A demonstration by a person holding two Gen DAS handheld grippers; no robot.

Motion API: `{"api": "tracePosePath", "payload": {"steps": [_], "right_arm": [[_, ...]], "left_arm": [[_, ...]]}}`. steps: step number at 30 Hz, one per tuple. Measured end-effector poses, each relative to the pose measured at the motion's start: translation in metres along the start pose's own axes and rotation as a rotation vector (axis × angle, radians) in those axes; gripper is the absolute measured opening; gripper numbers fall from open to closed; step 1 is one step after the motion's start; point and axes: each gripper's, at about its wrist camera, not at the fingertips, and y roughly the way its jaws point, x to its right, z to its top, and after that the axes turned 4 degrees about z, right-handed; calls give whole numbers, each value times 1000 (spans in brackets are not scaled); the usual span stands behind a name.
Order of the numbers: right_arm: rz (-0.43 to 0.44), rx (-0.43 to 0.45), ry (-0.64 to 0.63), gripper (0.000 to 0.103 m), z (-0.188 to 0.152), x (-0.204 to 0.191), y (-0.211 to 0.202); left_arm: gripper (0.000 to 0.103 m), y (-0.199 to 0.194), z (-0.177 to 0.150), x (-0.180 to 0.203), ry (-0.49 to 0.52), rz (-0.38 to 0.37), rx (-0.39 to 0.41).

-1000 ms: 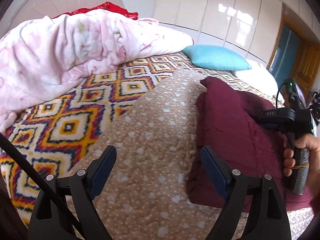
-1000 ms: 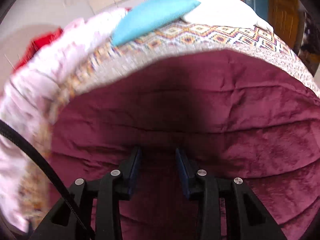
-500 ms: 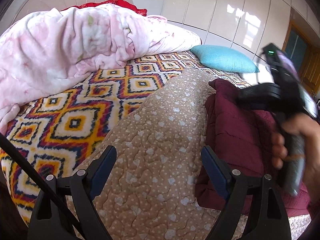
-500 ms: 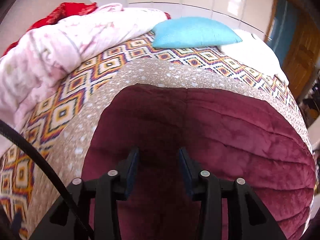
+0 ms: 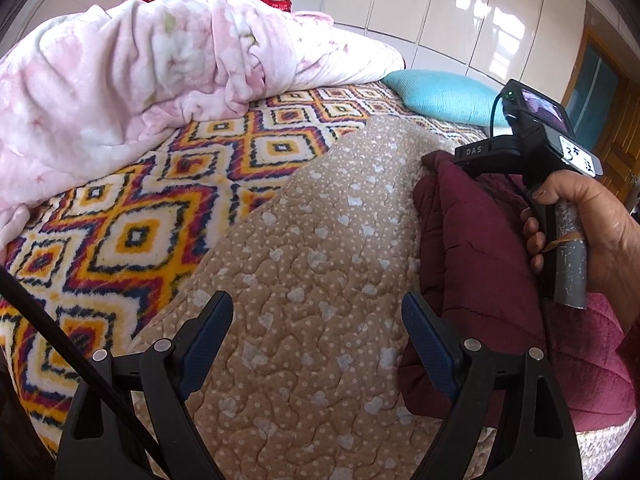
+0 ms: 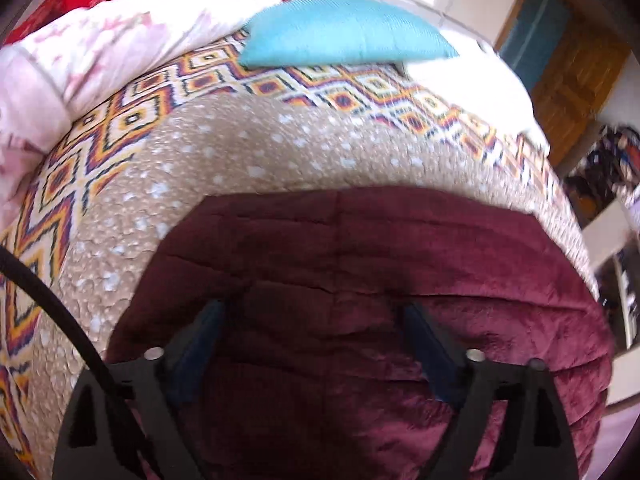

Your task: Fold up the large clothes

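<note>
A maroon quilted garment [image 5: 476, 256] [image 6: 360, 288] lies folded on a tan dotted quilt [image 5: 312, 280] [image 6: 224, 152] spread over the bed. My left gripper [image 5: 316, 328] hovers open over the tan quilt, just left of the garment's edge, with nothing between its fingers. My right gripper [image 6: 312, 332] sits over the maroon fabric with its jaws opening wide; the cloth lies beneath them and the pads do not press on it. In the left wrist view a hand [image 5: 588, 232] holds the right gripper's handle above the garment.
A geometric orange-and-blue patterned blanket [image 5: 140, 216] covers the bed. A heaped pink floral duvet [image 5: 132, 80] lies at the far left, a turquoise pillow [image 5: 444, 96] [image 6: 344, 32] at the head. A wooden door [image 6: 568, 72] stands to the right. The bed's edge is near the garment's right side.
The right gripper's jaws have spread from narrow to wide and it has pulled back over the maroon garment. In the left wrist view the hand-held right gripper shifted. The left gripper barely moved.
</note>
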Motion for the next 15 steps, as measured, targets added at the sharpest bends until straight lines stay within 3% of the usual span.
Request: {"api": "tracePosePath", "payload": {"steps": [4, 5, 8, 12, 15], "right_arm": [[-10, 39, -5, 92, -1, 3, -14], [13, 89, 1, 83, -3, 4, -27], [139, 167, 45, 81, -24, 14, -67], [215, 181, -33, 54, -89, 18, -113], [216, 197, -95, 37, -141, 22, -126]], "left_arm": [[85, -3, 0, 1, 12, 17, 16], [85, -5, 1, 1, 14, 20, 21], [85, -9, 3, -2, 10, 31, 38], [85, -13, 4, -8, -12, 31, 40], [85, -16, 3, -6, -6, 39, 49]]}}
